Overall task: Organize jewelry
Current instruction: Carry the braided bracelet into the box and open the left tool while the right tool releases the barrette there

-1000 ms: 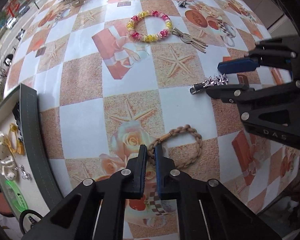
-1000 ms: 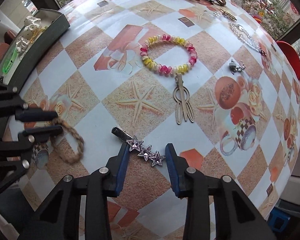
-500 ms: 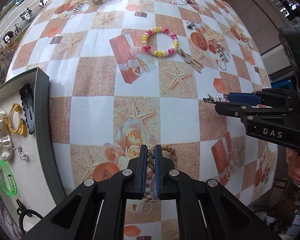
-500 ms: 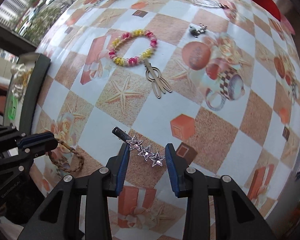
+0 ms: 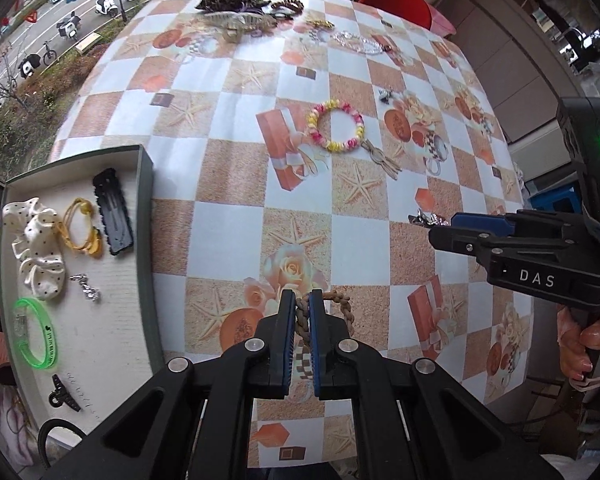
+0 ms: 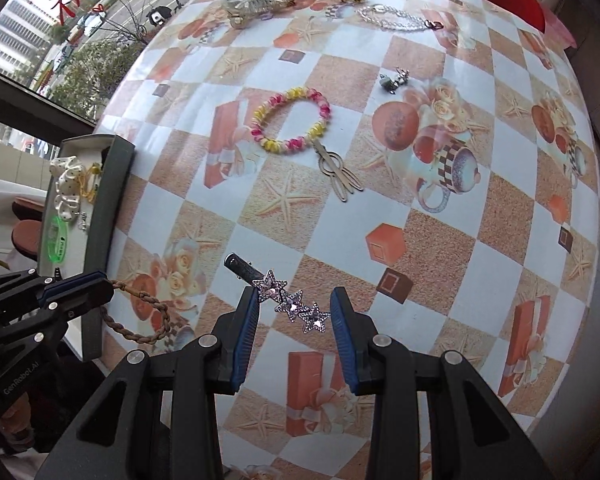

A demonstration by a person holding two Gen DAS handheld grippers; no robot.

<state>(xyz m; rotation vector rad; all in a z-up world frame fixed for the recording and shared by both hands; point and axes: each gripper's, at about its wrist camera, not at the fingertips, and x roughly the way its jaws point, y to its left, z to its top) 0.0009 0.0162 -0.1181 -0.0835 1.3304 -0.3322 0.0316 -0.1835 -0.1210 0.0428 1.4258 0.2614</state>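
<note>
My left gripper (image 5: 302, 304) is shut on a brown braided bracelet (image 5: 342, 307) and holds it above the table; the bracelet hangs from it in the right wrist view (image 6: 140, 320). My right gripper (image 6: 294, 310) is shut on a silver star hair clip (image 6: 288, 300), held across its jaws above the table; the clip's tip shows in the left wrist view (image 5: 426, 217). A dark green tray (image 5: 150, 240) at the left holds a white scrunchie (image 5: 36, 248), a yellow hair tie (image 5: 82, 228), a black clip (image 5: 112, 212) and a green band (image 5: 36, 332).
On the checkered tablecloth lie a pink and yellow bracelet (image 5: 336, 130), a metal hairpin (image 5: 382, 158), a small charm (image 5: 386, 95), a clear bead chain (image 5: 358, 42) and a pile of dark accessories (image 5: 236, 0) at the far edge. A red chair (image 5: 396, 4) stands behind.
Both grippers have risen away from the table, each with its item. The braided bracelet and the star clip are off the cloth, and the tray has come into fuller view.
</note>
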